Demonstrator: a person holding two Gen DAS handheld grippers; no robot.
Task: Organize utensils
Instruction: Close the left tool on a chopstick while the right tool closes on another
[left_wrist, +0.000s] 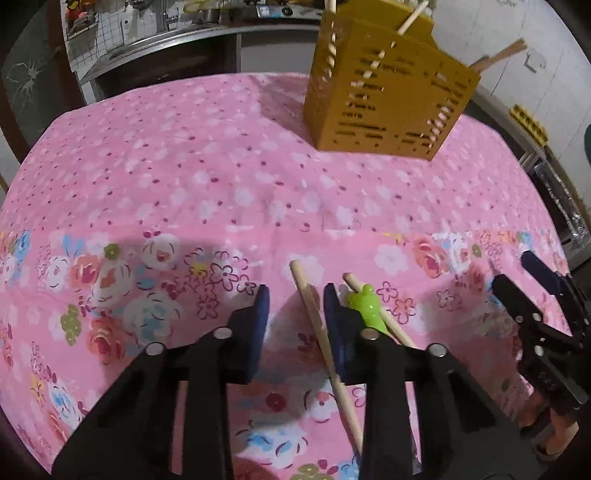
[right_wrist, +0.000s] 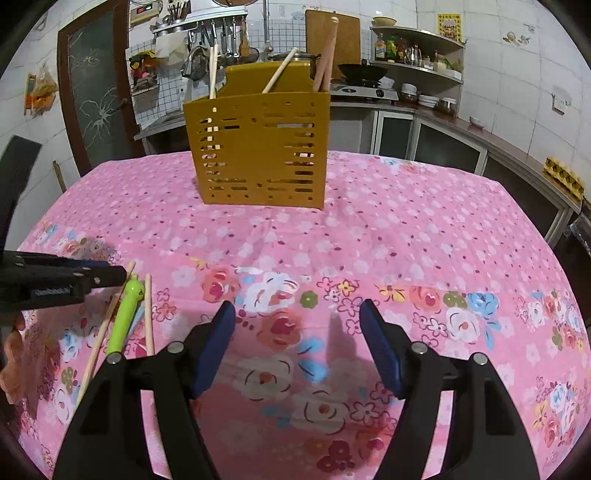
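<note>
no text, label or number is sharp enough to read anywhere.

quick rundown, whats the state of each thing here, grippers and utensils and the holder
left gripper: open, low over the cloth, one chopstick between its fingers
right gripper: open, holding nothing
chopstick: lying flat on the tablecloth
second chopstick: lying flat, beside the green utensil
green utensil: lying flat between the two chopsticks
yellow holder: upright, chopsticks already standing in it
tablecloth: spread over the table
</note>
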